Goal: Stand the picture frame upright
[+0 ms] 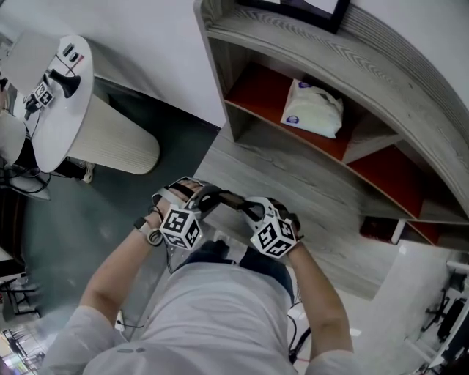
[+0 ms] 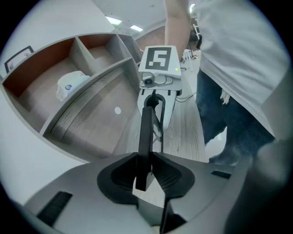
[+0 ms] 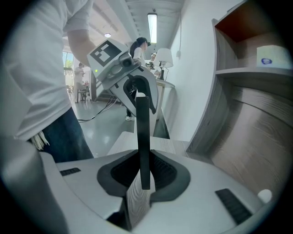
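A: You carry two hand-held grippers, one in each hand, their tips turned toward each other close in front of your body.

B: One thing spans them: a thin black picture frame (image 3: 142,132), of which only the narrow edge shows. Your left hand-held gripper (image 2: 145,176) is clamped on one end of it, pads against both faces.

A: Your right hand-held gripper (image 3: 143,176) is clamped on the other end in the same way. So you hold the frame in the air between your hands, over the near edge of the low deck of the grey wood-grain shelf unit (image 1: 315,190).

B: A second black-rimmed frame (image 1: 297,9) sits on that unit's top.

A: One white plastic packet (image 1: 313,108) lies in a red-lined compartment. One dark red box (image 1: 381,228) lies on the deck further right.

B: Off to your left stands one round white tabletop (image 1: 73,110), with one spare marker-cube tool (image 1: 44,91) on it.
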`<state>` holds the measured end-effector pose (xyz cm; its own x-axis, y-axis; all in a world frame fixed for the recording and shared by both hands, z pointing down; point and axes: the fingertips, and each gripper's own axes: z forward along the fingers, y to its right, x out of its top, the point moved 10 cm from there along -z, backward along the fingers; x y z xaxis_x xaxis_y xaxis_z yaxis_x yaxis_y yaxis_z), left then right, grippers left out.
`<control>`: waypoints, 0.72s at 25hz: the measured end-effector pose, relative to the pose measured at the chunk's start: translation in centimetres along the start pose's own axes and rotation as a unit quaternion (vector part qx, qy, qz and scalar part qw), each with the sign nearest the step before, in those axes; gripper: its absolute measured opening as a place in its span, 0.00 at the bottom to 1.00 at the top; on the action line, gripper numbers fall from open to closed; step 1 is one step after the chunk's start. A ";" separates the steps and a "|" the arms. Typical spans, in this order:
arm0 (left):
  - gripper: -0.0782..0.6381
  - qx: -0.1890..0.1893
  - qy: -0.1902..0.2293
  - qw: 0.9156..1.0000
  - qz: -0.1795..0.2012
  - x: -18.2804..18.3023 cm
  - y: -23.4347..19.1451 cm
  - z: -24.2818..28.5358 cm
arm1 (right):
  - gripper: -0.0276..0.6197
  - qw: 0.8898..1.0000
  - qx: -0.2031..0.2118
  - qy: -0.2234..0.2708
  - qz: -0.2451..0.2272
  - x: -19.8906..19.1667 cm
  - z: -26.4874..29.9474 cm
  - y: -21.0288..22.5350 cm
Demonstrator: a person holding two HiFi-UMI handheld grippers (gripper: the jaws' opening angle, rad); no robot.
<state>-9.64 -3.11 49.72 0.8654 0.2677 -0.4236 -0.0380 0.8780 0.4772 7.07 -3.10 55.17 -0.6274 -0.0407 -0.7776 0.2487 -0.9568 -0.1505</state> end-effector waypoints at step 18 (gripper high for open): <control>0.27 0.175 0.122 0.913 -0.347 -3.0 -0.8 -5.8 | 0.16 0.983 -0.081 0.047 0.156 -2.8 -0.3 7.1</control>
<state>-15.16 -2.31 46.15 0.4812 -0.1872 -0.8564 0.6769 0.7001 0.2273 10.78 -9.74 56.09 -0.4330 -0.2913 -0.8530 0.5381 -0.8428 0.0146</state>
